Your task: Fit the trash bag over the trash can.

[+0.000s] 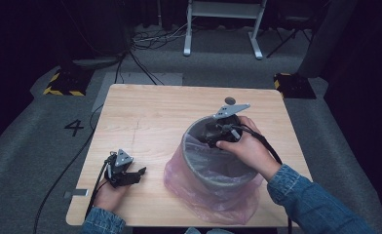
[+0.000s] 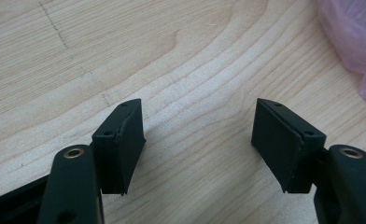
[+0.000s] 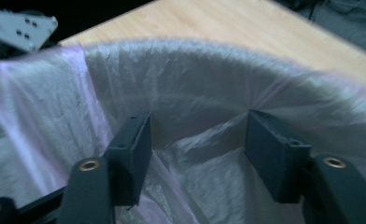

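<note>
In the high view, the right gripper is lowered inside the bin, lined with the pink bag, near the table's front edge; the left gripper rests apart.

In the left gripper view, both jaws are seen spread over bare table, nothing held.

In the right gripper view, the jaws are parted with only loose film between them, not pinched; the liner could be snagged and torn.

Grey bin — pink liner inside

Open claw inside bag-lined bin
</note>
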